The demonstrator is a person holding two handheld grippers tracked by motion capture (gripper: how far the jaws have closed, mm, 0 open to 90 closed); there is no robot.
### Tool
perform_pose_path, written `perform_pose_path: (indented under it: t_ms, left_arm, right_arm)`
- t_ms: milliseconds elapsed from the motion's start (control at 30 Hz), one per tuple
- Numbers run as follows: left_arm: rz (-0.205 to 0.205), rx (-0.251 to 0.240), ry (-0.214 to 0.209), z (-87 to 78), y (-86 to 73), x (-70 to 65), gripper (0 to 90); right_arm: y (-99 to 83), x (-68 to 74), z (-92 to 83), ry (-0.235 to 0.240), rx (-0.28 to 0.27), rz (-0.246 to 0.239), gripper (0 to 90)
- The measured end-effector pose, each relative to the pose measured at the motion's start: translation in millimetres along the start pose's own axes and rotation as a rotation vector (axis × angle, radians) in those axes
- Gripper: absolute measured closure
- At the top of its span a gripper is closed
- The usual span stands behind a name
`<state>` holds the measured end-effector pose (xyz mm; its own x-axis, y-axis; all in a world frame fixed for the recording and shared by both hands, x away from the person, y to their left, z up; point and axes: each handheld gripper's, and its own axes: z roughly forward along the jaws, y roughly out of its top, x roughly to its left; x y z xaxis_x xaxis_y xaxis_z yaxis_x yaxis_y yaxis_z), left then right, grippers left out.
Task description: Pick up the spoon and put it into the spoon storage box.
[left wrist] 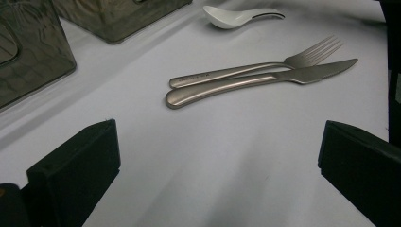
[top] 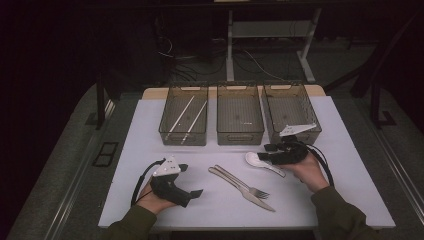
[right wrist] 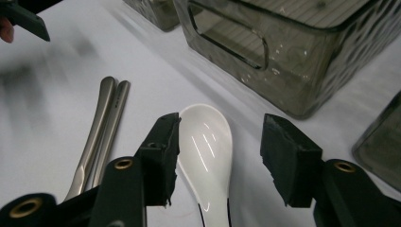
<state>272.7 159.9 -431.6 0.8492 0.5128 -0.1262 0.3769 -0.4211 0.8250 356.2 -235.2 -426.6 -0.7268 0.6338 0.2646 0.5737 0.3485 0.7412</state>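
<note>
High view: sorting judged barely begun. Chopsticks [top: 185, 117] already in the left bin [top: 183, 136]; middle bin [top: 240, 135] and right bin [top: 293, 134] bare. White spoon [top: 258, 160], fork [top: 246, 183] and knife [top: 239, 187] lying on the table [top: 150, 150], so three pieces left to place. Right gripper [top: 268, 152] down at the spoon's bowl; left gripper [top: 192, 181] resting well apart, near the front edge of the table.

Left gripper view: jaws spread wide, nothing between them, only bare table [left wrist: 213, 156]. Fork [left wrist: 265, 66] and knife [left wrist: 255, 82] side by side ahead, touching along the handles; spoon [left wrist: 236, 16] farther off. Handle ends seen close here, small in the high view.

Right gripper view: spoon [right wrist: 205, 151] set between the jaws, left pad at its rim, right pad apart with a clear gap. Not gripped yet; jaws counted as released, part closed. That gap unreadable from above. Middle bin's handle cut-out [right wrist: 231, 42] just beyond. Grasp judged as the step in hand.
</note>
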Motion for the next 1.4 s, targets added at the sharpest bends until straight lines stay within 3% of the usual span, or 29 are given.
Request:
perform_pose_path:
  t_ms: [533,967,1400]
  left_arm:
    - [0.003,0.012,-0.004,1.2,-0.5,0.0,0.0]
    - [0.003,0.017,-0.003,1.3,-0.9,0.2,0.0]
    - [0.004,0.017,-0.002,1.4,-0.8,-0.1,0.0]
  right_arm:
    - [-5.8,-1.7,8.6,0.005,0.060,0.021,59.4]
    - [-10.7,2.3,18.6,-0.001,0.131,-0.001,64.3]
    - [-12.3,9.6,21.9,0.010,0.174,-0.081,69.0]
